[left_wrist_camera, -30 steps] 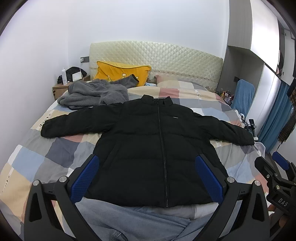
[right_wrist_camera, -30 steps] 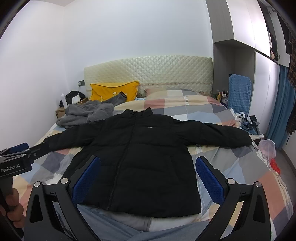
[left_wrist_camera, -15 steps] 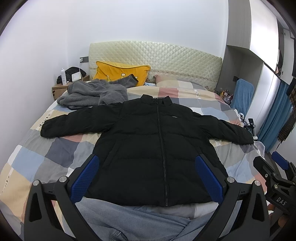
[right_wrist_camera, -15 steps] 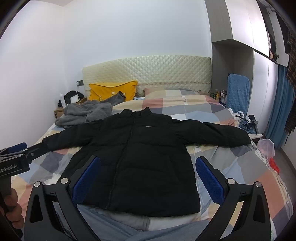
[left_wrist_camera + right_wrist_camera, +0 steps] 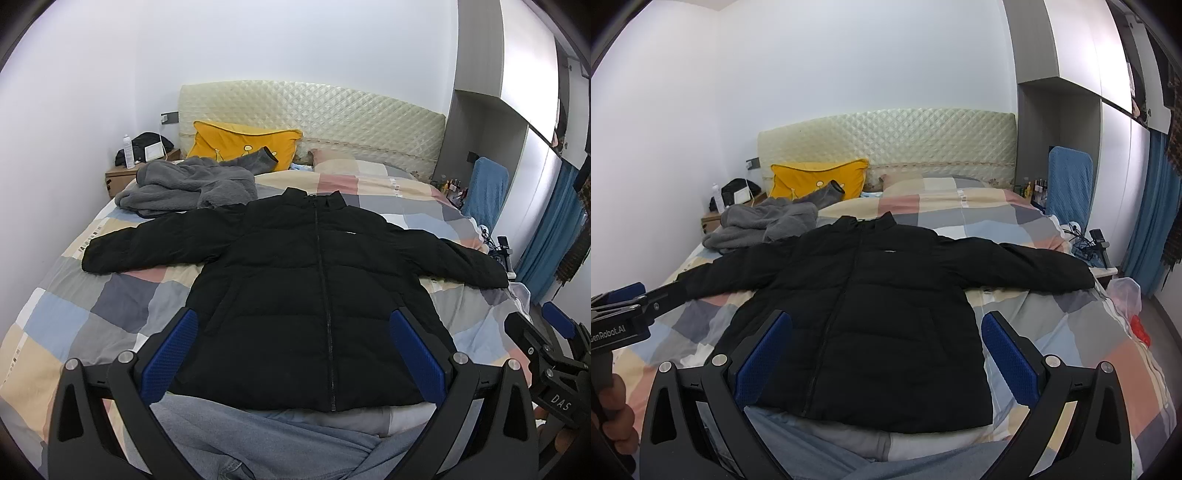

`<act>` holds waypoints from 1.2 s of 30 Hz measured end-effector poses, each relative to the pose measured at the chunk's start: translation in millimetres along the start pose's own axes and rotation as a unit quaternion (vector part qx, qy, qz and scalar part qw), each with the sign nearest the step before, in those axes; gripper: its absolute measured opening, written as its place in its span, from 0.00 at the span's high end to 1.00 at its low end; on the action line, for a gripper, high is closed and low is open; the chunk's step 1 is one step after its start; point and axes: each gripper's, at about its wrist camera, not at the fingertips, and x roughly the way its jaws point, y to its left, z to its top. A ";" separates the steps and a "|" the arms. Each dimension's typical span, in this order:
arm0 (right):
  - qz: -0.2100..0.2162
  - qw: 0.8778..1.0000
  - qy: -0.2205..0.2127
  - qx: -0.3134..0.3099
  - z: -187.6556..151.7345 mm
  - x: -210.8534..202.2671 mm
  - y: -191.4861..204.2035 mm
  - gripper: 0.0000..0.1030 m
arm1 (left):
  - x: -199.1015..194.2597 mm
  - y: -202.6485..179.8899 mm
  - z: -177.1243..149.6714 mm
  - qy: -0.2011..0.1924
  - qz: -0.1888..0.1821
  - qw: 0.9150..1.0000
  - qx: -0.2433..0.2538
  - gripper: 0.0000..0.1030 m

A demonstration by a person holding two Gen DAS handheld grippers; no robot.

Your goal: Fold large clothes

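Jacket (image 5: 317, 295) lies flat on the bed (image 5: 110, 306), front up, zipped, collar at 12 o'clock, hem at 6. Both sleeves are spread wide, one toward 9 and one toward 3. No fold is visible yet, so the task looks to be at the start: sleeves in, then body folded, all still to do.

Left gripper (image 5: 299, 354) hangs above the hem, jaws wide apart, holding nothing. Right gripper (image 5: 886, 350) is the same: wide open, empty, over the hem and shifted toward the 3 o'clock side. Neither touches the jacket.

A grey fleece (image 5: 184, 188) sits bunched at 11 o'clock, just beside the left sleeve, probably next in the queue. A yellow pillow (image 5: 240, 144) leans on the headboard behind it.

Hidden or unclear:
- The hem's near edge is cut by the gripper bodies and by the grey-blue cloth (image 5: 258, 443) at 6 o'clock; whether that cloth is trousers on the person or another garment is not clear.
- The right cuff runs to the bed edge at 3 o'clock, and its end is dark and hard to read.
- The jacket's back side cannot be seen.
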 end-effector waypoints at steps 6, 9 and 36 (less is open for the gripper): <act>0.000 1.000 0.002 0.002 -1.8 4.5 -3.8 0.00 | 3.0 1.5 -1.3 0.003 0.000 1.000 -0.001 0.00; 0.000 1.000 0.003 0.003 -2.7 5.5 -5.2 0.00 | 4.8 -0.4 -0.7 0.005 -0.001 1.000 0.003 0.00; -0.060 0.995 0.051 0.066 -9.3 72.9 -117.9 0.00 | 65.0 -45.9 13.8 0.054 -0.003 0.999 0.003 0.00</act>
